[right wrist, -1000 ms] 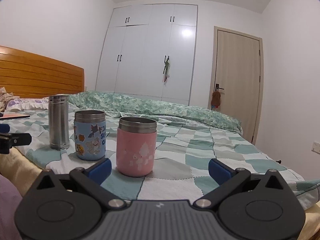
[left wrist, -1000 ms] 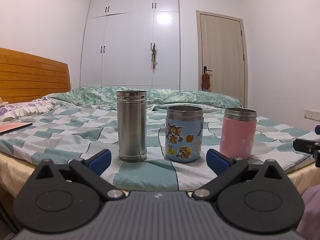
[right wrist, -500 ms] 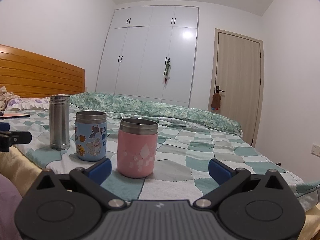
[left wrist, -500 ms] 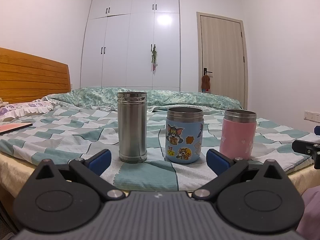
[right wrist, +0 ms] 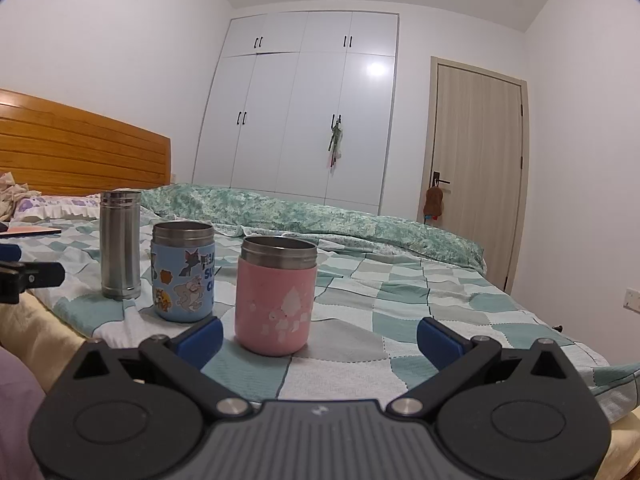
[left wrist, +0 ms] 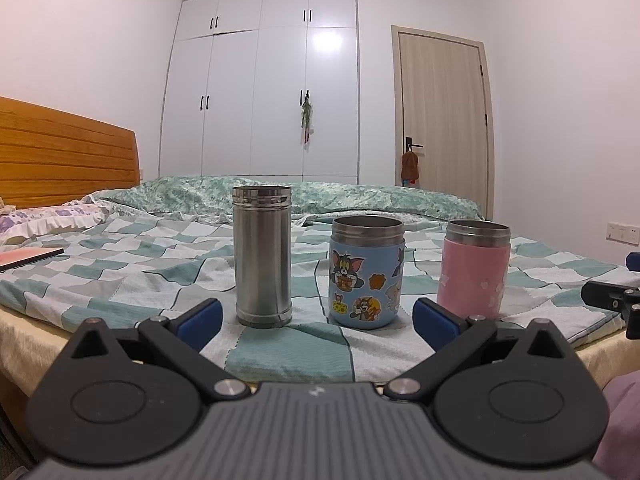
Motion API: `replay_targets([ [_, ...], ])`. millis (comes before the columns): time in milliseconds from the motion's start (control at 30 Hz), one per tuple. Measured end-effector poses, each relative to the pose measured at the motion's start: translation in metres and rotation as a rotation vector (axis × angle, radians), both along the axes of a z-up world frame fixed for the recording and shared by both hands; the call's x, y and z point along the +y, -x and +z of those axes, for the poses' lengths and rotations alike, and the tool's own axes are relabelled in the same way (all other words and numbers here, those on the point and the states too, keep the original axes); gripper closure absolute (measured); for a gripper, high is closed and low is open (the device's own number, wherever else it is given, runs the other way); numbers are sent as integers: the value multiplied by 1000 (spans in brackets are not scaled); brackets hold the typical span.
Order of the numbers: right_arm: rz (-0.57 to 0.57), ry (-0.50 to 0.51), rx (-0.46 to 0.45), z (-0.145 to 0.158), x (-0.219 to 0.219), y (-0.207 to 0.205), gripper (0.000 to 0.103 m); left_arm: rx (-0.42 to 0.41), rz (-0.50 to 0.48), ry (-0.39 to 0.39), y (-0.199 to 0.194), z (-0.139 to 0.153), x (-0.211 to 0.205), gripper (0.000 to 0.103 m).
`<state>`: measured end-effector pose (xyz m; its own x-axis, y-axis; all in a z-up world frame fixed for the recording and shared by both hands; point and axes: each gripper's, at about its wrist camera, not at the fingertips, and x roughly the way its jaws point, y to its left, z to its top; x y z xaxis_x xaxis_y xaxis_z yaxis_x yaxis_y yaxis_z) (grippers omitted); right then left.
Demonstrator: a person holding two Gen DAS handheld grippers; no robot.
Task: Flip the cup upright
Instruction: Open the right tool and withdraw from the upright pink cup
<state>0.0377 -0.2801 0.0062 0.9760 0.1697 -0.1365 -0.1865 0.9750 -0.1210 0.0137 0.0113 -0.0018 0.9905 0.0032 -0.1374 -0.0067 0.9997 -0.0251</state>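
Left tool (left wrist: 318,318) — blue-padded fingers spread wide, nothing between them, held low at the near edge of the bed (left wrist: 280,360). Right tool (right wrist: 320,338) — fingers likewise spread wide and empty, near the same edge, further right; its tip shows at the far right of the left wrist view, and the left tool's tip shows at the far left of the right wrist view.

Cups, three, in a row on the checked green-and-white bedspread (right wrist: 400,300), each standing with its steel rim uppermost:
- Steel cup (left wrist: 263,256) — tall, plain cylinder, leftmost.
- Blue cup (left wrist: 366,278) — short and wide, cartoon cat-and-mouse stickers, middle, just right of the steel cup and apart from it.
- Pink cup (right wrist: 276,294) — short, pale flower marks, rightmost; stands just beyond the right tool's left finger, and beyond the left tool's right finger in the left wrist view.

Surroundings: wooden headboard (left wrist: 68,152) at left; rumpled green quilt (right wrist: 320,216) along the far side of the bed; flat reddish book or tablet (left wrist: 28,256) on the bed, far left; white wardrobe (left wrist: 264,80) on the far wall; wooden door (right wrist: 476,176) to its right, a small brown item hanging from the handle.
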Motion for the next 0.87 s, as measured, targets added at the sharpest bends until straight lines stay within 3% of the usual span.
replay_targets([
  [867,0,2,0,0,-1,1,0,-19,1,-4,3,1,0,0],
])
